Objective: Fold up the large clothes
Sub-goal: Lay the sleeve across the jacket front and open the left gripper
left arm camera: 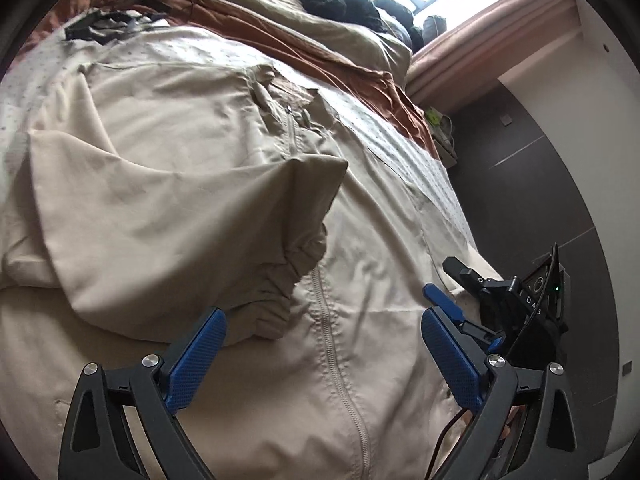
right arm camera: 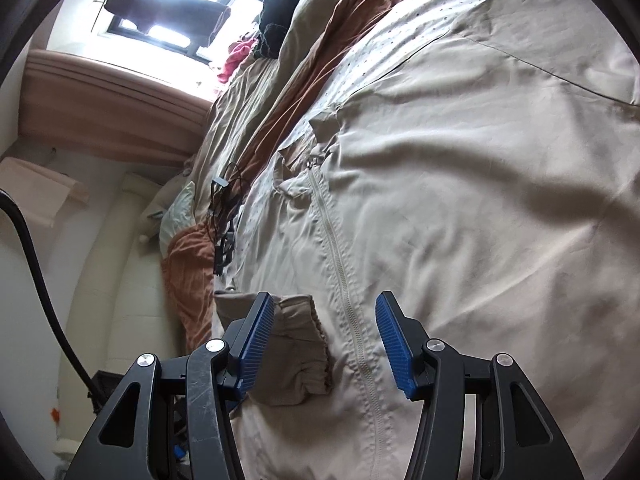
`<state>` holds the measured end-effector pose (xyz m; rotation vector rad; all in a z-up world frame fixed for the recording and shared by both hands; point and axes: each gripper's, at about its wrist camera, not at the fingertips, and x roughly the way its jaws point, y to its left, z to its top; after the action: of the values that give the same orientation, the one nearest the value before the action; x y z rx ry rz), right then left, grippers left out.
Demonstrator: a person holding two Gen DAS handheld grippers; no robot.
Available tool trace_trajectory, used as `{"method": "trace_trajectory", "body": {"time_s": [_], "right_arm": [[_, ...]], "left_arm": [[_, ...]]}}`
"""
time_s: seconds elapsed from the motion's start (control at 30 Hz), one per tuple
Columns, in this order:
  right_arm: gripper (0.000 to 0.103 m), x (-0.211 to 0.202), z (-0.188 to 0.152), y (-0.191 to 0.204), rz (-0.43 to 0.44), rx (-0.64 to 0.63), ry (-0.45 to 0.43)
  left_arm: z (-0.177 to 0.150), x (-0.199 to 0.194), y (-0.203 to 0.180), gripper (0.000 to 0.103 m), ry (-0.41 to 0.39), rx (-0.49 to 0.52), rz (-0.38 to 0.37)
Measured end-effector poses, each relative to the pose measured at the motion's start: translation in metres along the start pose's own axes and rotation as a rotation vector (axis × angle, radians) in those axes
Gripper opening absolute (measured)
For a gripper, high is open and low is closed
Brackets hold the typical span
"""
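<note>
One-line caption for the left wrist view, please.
Open left gripper hovers over a zipped beige fabric jacket spread on the bed, one elastic-cuffed sleeve folded across its front.

Both wrist views low, sharing jacket (left arm camera: 180, 184)

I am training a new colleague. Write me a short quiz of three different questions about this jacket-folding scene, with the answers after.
1. True or false: the sleeve is folded in over the front of the beige jacket.
2. Multiple choice: the left gripper is (A) open and holding nothing, (B) shut on the cuff, (C) shut on the zipper.
3. Fill in: in the right wrist view, the elastic cuff lies just to the ____ of the zipper.

Key
1. True; its cuff end rests near the zipper.
2. A. The right gripper is open too.
3. Left.
</note>
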<state>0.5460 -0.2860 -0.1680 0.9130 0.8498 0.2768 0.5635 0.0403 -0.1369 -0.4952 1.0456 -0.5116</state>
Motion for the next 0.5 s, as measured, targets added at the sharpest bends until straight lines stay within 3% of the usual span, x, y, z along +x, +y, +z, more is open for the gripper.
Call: {"method": "trace_trajectory", "body": {"time_s": [0.13,0.23,0.37,0.5], "right_arm": [[0.054,0.019,-0.012,0.023,0.001,-0.102,0.058],[0.054,0.035,-0.025,0.041,-0.011,-0.188,0.106],[0.054,0.053,-0.041,0.059,-0.068,-0.301,0.134],[0.065,0.069,-0.054,0.065,-0.12,-0.376,0.162]], "left_arm": [[-0.005,-0.043,0.028,0.096,-0.085,-0.044,0.105],[-0.013,-0.079,0.049,0.085,-0.149,-0.08,0.209],[-0.026,-0.121,0.074,0.083,-0.225,-0.135,0.287],[-0.036,-0.155,0.096,0.083,-0.27,-0.183,0.329]]}}
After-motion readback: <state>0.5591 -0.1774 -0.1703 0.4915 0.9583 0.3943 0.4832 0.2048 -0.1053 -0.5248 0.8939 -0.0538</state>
